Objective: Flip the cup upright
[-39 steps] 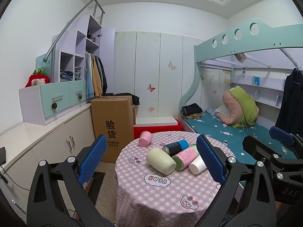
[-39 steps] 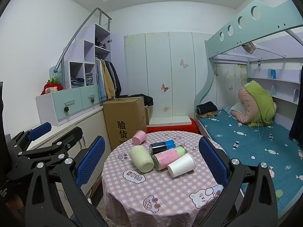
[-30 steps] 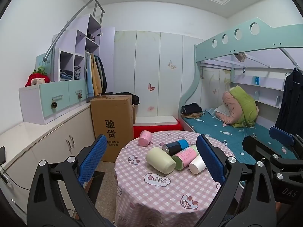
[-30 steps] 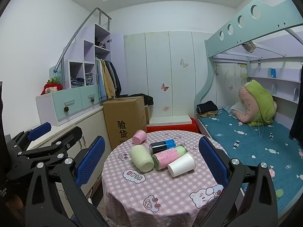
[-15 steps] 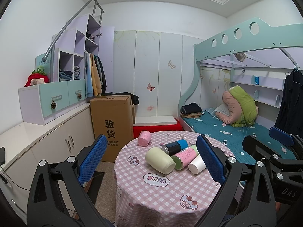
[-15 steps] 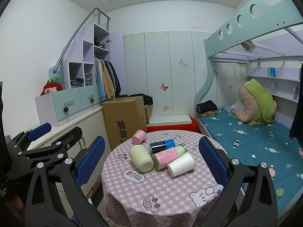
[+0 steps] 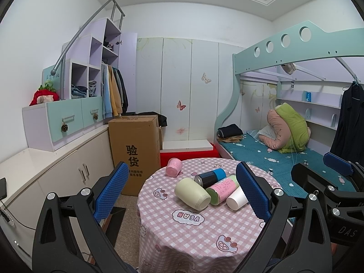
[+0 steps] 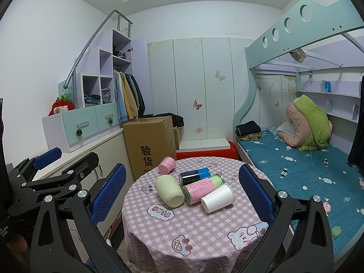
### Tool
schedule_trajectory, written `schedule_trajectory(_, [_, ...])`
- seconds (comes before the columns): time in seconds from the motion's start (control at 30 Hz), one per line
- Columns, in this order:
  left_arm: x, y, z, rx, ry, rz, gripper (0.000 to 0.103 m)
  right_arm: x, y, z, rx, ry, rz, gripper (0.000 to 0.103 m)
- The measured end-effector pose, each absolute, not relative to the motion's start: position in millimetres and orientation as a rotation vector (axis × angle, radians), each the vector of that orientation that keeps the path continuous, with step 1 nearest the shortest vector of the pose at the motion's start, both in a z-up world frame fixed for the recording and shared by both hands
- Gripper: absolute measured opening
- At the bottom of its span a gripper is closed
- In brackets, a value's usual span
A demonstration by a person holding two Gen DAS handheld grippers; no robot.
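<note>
While both grippers hang short of the round table (image 8: 204, 234), five vessels lie on their sides on its pink checked cloth.

Item 1: pale green cup (image 8: 169, 190) (image 7: 192, 193), left of the cluster, one end facing the cameras; whether that end is mouth or base cannot be told.
Item 2: pink-and-green canister (image 8: 201, 187) (image 7: 221, 188), touching the green cup's right side.
Item 3: white paper cup (image 8: 217, 198) (image 7: 236, 199), nearest the right edge, touching the canister; in the left wrist view its far end is cut off by a blue finger pad.
Item 4: black-and-blue can (image 8: 195, 175) (image 7: 210, 177), behind the canister and touching it.
Item 5: small pink cup (image 8: 167, 165) (image 7: 174, 167), apart from the others at the far left edge.

Contents of all vessels: not discernible.

Left gripper (image 7: 182, 193): fingers spread wide, holding nothing, framing the cluster. Right gripper (image 8: 182, 195): fingers likewise spread wide, empty.

Surroundings: cardboard box (image 8: 150, 143) standing on the floor just behind the table's left side; red-based low platform (image 8: 204, 151) behind the table; bunk bed (image 8: 307, 170) along the right, a rolled pink-and-green quilt (image 8: 307, 122) and folded dark clothes (image 8: 248, 129) on its teal sheet; stepped shelf unit (image 8: 100, 91) at left, holding folded clothes.
</note>
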State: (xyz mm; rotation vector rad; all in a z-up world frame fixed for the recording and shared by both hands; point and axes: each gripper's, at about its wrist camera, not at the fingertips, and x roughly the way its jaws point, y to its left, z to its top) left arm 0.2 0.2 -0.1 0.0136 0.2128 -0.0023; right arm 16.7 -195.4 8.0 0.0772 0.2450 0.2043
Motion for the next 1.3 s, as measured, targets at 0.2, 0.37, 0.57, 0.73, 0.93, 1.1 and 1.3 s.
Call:
schedule_trajectory(0.2, [0.0,0.3,-0.2,0.014,0.212,0.000,0.096,17.4,-195.5,7.7,0.078,0.245,0.205,0.096])
schedule_trajectory(0.37, [-0.1,0.1,-0.1,0.014,0.211,-0.002,0.096,17.9,-195.7,7.5,0.078,0.245,0.203,0.096])
schedule_trajectory(0.57, [0.2,0.1,-0.1,0.015,0.212,-0.002,0.096,18.2,-195.9,7.5,0.080,0.245,0.204,0.096])
schedule_trajectory(0.73, [0.1,0.0,-0.1,0.017,0.212,-0.001,0.096,18.6,-196.0,7.7,0.080,0.245,0.205,0.096])
schedule_trajectory(0.93, [0.1,-0.1,-0.1,0.017,0.212,-0.002,0.096,18.2,-196.5,6.7,0.081,0.248,0.204,0.096])
schedule_trajectory(1.1, [0.1,-0.2,-0.1,0.018,0.212,-0.002,0.096,18.0,-196.8,5.9,0.080,0.248,0.204,0.096])
schedule_trajectory(1.3, [17.5,-2.4,0.3,0.020,0.234,-0.006,0.096,28.7,-197.3,1.1,0.084,0.256,0.202,0.096])
